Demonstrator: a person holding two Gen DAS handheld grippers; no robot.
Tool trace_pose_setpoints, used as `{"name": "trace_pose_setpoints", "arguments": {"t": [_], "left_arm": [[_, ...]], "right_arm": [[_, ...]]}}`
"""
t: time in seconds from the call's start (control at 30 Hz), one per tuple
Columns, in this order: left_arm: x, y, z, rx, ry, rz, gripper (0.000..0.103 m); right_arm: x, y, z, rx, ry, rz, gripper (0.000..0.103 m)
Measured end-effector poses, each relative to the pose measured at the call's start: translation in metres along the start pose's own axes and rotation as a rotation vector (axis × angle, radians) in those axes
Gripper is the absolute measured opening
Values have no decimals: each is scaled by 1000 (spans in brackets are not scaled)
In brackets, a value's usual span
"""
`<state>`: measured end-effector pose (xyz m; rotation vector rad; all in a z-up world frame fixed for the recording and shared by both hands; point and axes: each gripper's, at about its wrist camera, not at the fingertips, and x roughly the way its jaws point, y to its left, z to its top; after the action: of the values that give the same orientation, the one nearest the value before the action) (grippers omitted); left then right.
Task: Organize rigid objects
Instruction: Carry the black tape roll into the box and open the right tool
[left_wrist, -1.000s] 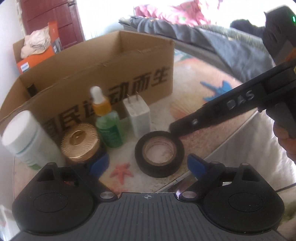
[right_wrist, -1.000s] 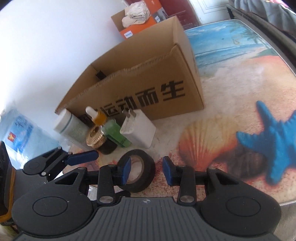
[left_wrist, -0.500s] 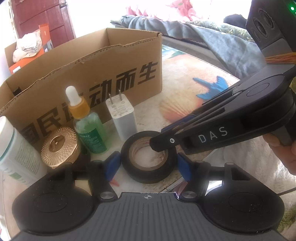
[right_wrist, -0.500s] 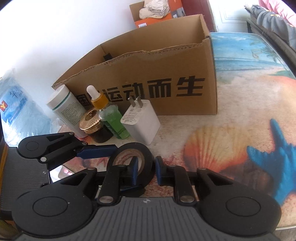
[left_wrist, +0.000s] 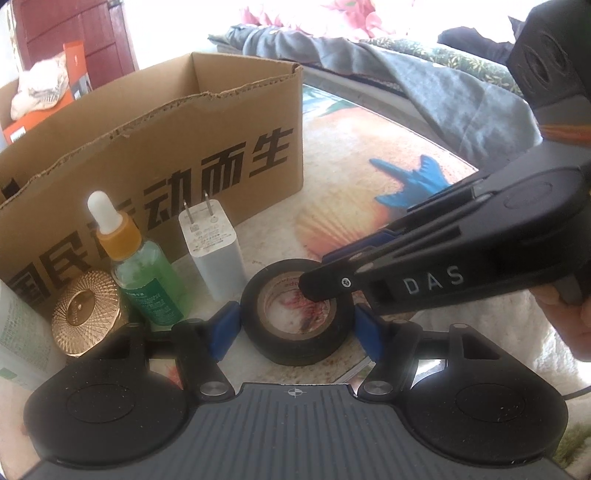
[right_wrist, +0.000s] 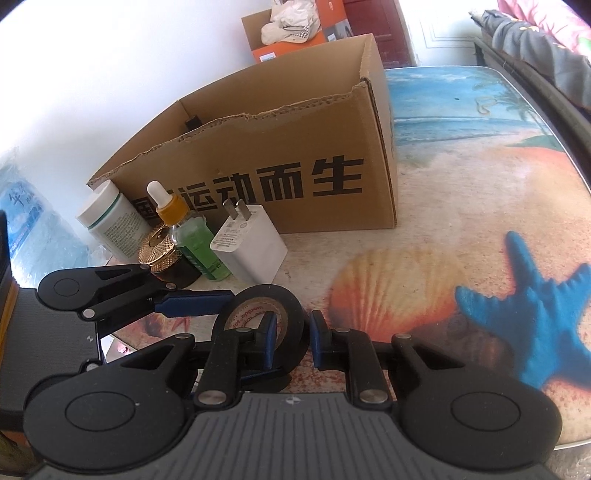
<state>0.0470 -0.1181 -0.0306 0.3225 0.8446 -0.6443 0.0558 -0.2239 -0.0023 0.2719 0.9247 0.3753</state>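
Both grippers are on 1 thing, and that is where trouble could start. The black tape roll (left_wrist: 295, 352) lies on the table (left_wrist: 332, 229), close to its near edge and just in front of the white plug (left_wrist: 214, 251) and the green bottle (left_wrist: 147, 273). The left gripper (left_wrist: 295, 330) has just been closing with the roll between its 2 blue pads, and the pads now seem to press on both outer sides of it. The right gripper (right_wrist: 291, 332) has just been closing too. It is nearly shut and pinches the wall of the roll, with 1 finger down in the hole and 1 outside. If the 2 hands pull different ways, the roll could twist and slip out. The right one holds only a thin bit of wall, so the roll could swing or drop when it goes up, and it might fall off the edge. A quick lift could also knock the bottle over. The cardboard box (left_wrist: 184, 147) stands open behind them, and I think the roll goes in there.
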Motion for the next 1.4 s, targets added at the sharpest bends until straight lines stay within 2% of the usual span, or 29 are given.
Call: {"name": "trace_pose_setpoints", "arguments": {"t": [0.3, 0.57, 0.7, 0.83, 1.03, 1.13, 1.27, 1.4], "left_arm": [[0, 1, -1, -18, -17, -1, 66], [-9, -8, 0, 16, -48, 23, 66], [-23, -11, 4, 20, -91, 27, 66], [-49, -13, 15, 44, -173, 53, 66], [-91, 0, 43, 63, -322, 151, 66], [-105, 17, 64, 59, -349, 208, 66], [-108, 52, 93, 31, -324, 256, 66], [-87, 94, 120, -3, -238, 280, 66]], "right_arm": [[1, 1, -1, -25, -17, 3, 21], [-9, 5, -2, -37, -42, -7, 21], [-25, 10, 2, -44, -82, -11, 21], [-51, 24, 12, -94, -153, -23, 21], [-84, 56, 52, -242, -291, -21, 21], [-86, 69, 84, -312, -326, 7, 21], [-70, 85, 132, -382, -313, 69, 21], [-27, 90, 186, -379, -220, 132, 21]]}}
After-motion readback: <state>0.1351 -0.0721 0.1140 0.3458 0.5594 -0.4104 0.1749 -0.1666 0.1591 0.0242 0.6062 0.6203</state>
